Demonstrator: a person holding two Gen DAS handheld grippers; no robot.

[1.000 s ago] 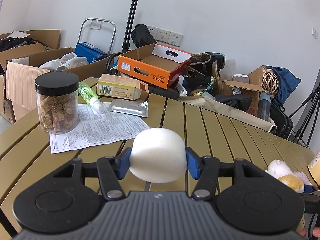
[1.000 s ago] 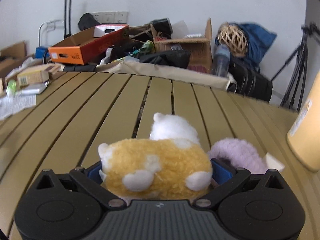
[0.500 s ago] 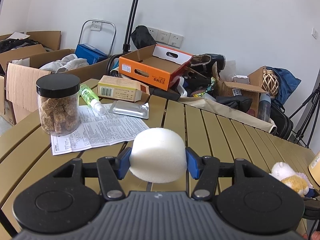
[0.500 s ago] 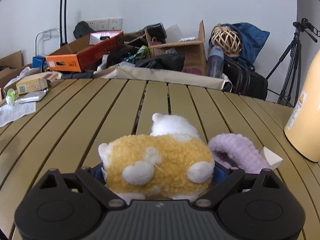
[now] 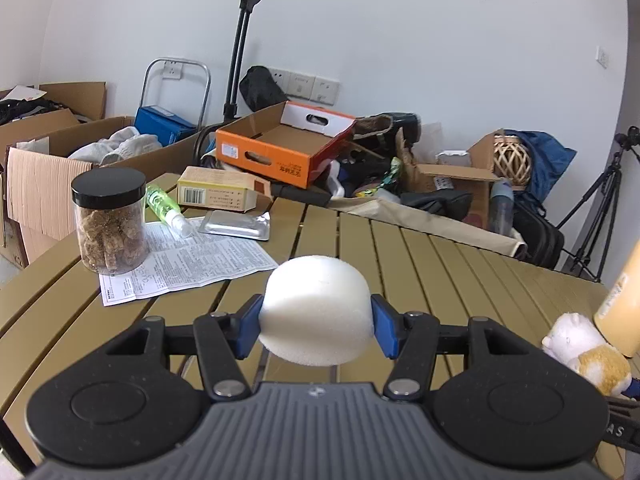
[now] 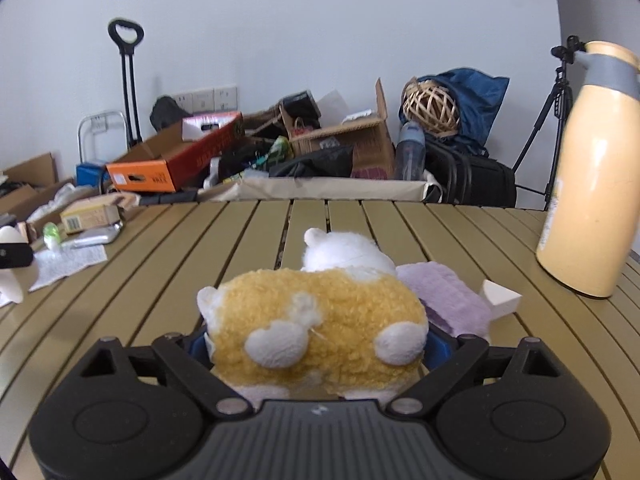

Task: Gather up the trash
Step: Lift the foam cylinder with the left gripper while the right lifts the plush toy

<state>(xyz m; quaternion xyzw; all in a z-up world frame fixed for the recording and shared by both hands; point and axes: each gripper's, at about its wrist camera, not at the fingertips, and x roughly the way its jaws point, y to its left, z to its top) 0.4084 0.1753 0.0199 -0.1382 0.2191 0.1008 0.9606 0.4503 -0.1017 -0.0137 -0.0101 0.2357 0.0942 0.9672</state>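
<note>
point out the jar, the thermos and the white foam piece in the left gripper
jar (image 5: 110, 236), left wrist view, on its clear side, below the black lid
thermos (image 6: 592, 184), right wrist view, on its yellow body
foam piece (image 5: 316, 308), left wrist view, on its front face between the blue pads

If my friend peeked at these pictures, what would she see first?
Probably the fluffy yellow-and-white plush toy sitting right up front between the fingers of the right hand-held gripper, on the slatted table. Next, the round white foam block squeezed in the left hand-held gripper. Then the tall yellow flask standing at the table's right edge, and the jar of brown snacks on a printed sheet at the left.
</note>
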